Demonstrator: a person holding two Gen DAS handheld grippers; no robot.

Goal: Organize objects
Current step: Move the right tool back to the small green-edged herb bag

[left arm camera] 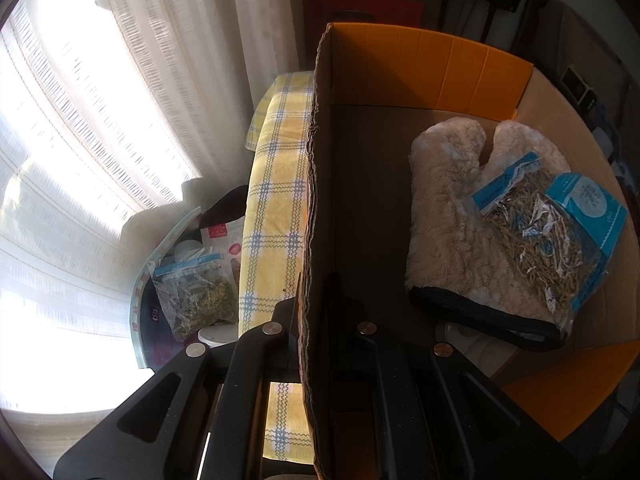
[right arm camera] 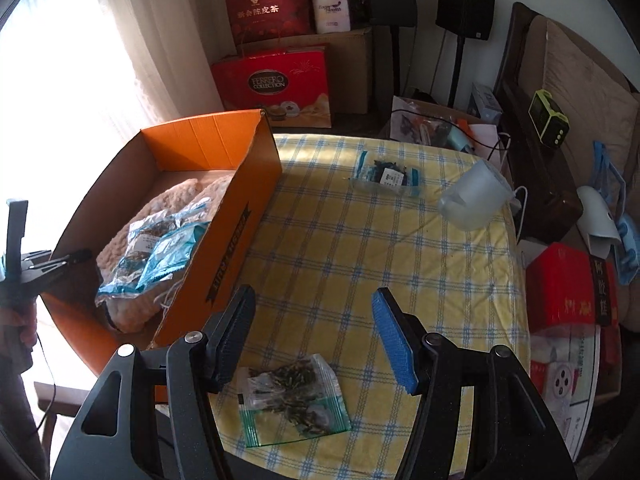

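at the table's near edge (right arm camera: 360,240) our open right claw (right arm camera: 316,336) hangs over the herb bag (right arm camera: 292,396); next we lower and close, while our left claw (left arm camera: 316,320) clamps the orange box's wall (left arm camera: 316,200).

white item (left arm camera: 476,338) under the fuzzy mitt (left arm camera: 460,216), mostly hidden, perhaps a cup

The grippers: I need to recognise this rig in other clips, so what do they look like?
Both are matte black linkage frames with round silver pivot pins. The right gripper has flat rectangular fingers faced with ribbed blue pads. The left gripper shows the same black arms; in the right wrist view a thin dark cable hangs beneath it.
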